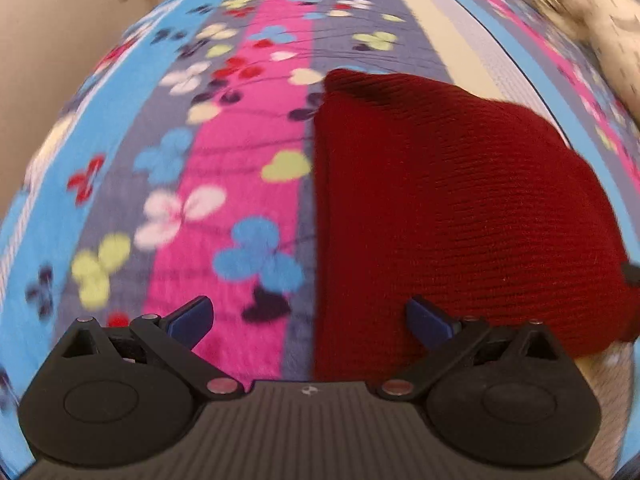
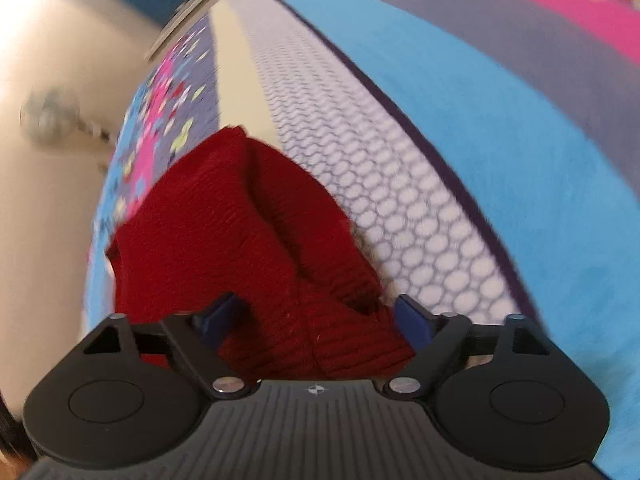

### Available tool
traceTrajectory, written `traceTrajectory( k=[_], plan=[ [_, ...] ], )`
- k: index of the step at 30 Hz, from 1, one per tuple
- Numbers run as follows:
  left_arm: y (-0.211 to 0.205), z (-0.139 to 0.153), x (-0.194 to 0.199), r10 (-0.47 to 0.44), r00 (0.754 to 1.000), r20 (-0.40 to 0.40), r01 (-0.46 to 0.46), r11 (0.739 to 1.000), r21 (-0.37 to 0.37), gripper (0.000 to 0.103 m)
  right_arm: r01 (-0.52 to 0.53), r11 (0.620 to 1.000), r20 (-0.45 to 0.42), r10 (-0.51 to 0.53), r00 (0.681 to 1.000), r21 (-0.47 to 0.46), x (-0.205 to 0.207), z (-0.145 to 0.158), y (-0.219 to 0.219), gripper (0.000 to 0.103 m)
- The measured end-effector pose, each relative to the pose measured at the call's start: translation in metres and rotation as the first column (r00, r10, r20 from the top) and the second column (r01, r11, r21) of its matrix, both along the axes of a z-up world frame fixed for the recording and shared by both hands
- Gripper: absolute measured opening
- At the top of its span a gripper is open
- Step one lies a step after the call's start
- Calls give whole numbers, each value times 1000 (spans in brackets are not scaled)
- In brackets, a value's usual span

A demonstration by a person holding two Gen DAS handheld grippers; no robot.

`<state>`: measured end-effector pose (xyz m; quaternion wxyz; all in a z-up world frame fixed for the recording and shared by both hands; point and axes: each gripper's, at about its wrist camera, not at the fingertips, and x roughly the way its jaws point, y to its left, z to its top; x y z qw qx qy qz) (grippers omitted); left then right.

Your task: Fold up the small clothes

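The left gripper (image 1: 310, 320) has its blue-tipped fingers (image 1: 192, 318) spread wide and pinching nothing, the left one over the flowered, striped fleece blanket (image 1: 224, 184) and the right one over the near left edge of the dark red knitted garment (image 1: 460, 208). The right gripper (image 2: 320, 316) also stands wide apart, its fingers (image 2: 412, 322) on either side of the garment's near ribbed edge without pressing it. The folded garment lies flat on the blanket, with a pale blurred cloth (image 1: 600, 28) far right.
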<state>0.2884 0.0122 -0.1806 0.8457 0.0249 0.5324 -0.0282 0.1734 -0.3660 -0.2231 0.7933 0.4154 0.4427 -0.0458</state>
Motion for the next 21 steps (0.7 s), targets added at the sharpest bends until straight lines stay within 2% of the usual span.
traceTrajectory(
  k=[2,3,4,5,6,7,9,13,15,17,19,20,21],
  plan=[
    [5,-5,-1,67,998,-21,-68,996,-58,103,31,998,-23,-30,999,58,4,-13,-5,96],
    [5,-7,1,73,997,-23,-75,994,-80,99,41,995,-27,-38,999,93,5,-19,-6,98],
    [4,-9,4,68,997,-21,-70,992,-104,74,56,991,-29,-53,998,125,5,-24,-6,92],
    [4,-9,6,48,998,-34,-53,987,-150,54,60,988,-22,-58,998,143,4,-26,-6,83],
    [1,-5,8,34,998,-52,-43,983,-181,40,30,987,-1,-30,1000,159,4,-25,-4,55],
    [-1,-2,12,35,998,-45,-41,988,-151,33,13,983,19,-17,1000,185,3,-23,-2,50],
    [-4,1,20,-12,999,-39,8,994,-110,30,18,988,25,-22,999,153,-2,-13,4,46],
    [8,6,31,-61,998,-32,58,995,-77,32,49,995,24,-51,998,91,-15,2,25,45],
    [14,8,34,-68,997,-38,64,995,-80,38,58,994,16,-60,998,89,-25,4,36,45],
    [14,10,31,-70,997,-33,68,995,-71,49,77,994,20,-79,997,74,-30,3,39,47],
    [11,18,20,-74,997,10,74,997,-12,74,132,989,18,-133,991,65,-30,-1,34,61],
    [9,22,14,-80,996,29,80,997,12,81,155,988,9,-156,988,23,-30,3,31,65],
    [7,26,7,-84,995,45,82,996,32,95,155,987,20,-155,988,-40,-32,11,30,68]
  ],
)
